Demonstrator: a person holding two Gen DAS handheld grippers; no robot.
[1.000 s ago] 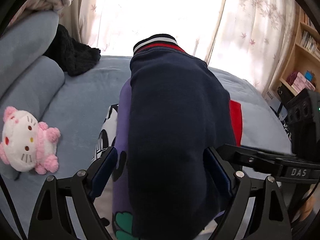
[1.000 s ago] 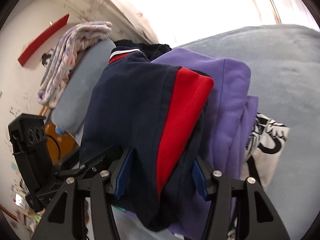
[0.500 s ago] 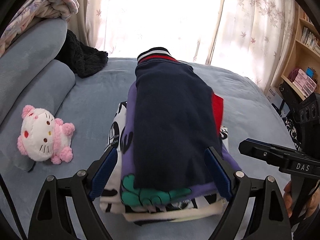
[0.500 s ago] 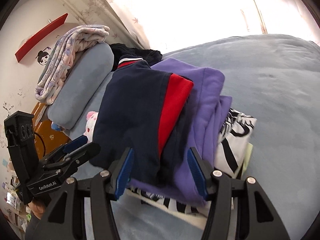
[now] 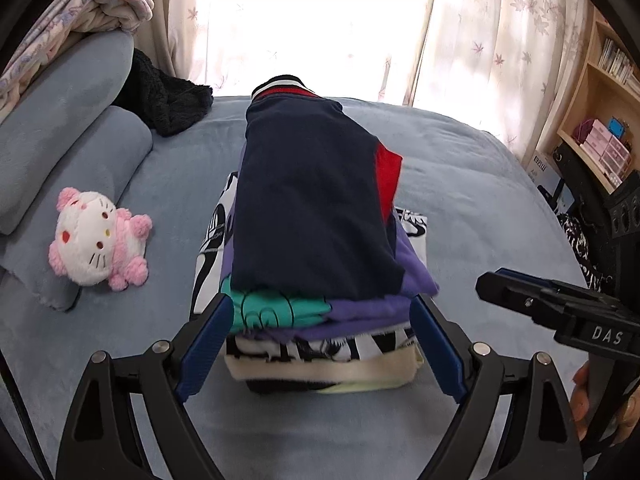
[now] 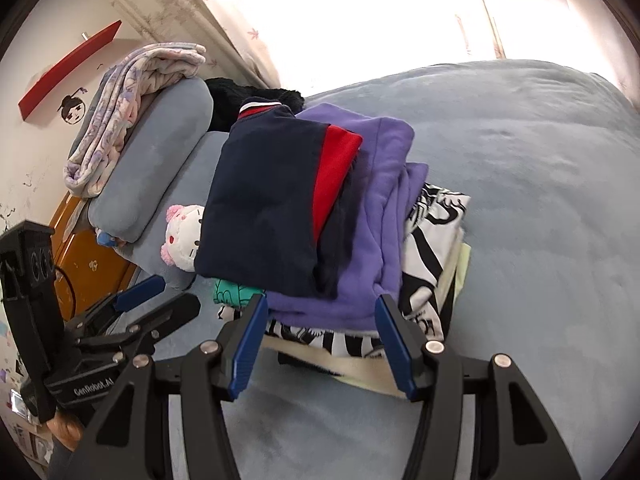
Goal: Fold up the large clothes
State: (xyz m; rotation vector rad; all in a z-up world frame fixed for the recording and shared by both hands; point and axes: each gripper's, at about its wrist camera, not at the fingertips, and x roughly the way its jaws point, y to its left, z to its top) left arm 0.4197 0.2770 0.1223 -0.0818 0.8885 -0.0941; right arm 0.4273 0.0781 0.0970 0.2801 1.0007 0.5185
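Observation:
A folded navy garment with a red panel (image 5: 312, 208) (image 6: 260, 208) lies on top of a pile of folded clothes on the blue bed (image 5: 480, 200). Under it are a purple garment (image 6: 380, 200), a black-and-white printed one (image 6: 428, 248) and a cream one (image 5: 320, 372). My left gripper (image 5: 320, 312) hovers at the pile's near end with its jaws opening; the pads touch no cloth. My right gripper (image 6: 320, 304) stands open just short of the pile's near corner, holding nothing. Each gripper also shows at the edge of the other's view.
A pink and white plush toy (image 5: 96, 236) lies left of the pile beside grey-blue pillows (image 5: 60, 128). A black fuzzy garment (image 5: 168, 100) and a folded floral blanket (image 5: 72, 12) sit at the head end. A wooden bookshelf (image 5: 600, 100) stands at the right.
Both grippers have drawn back and up from the pile. The navy garment, which filled the space between both pairs of jaws, now rests on the pile, clear of the pads.

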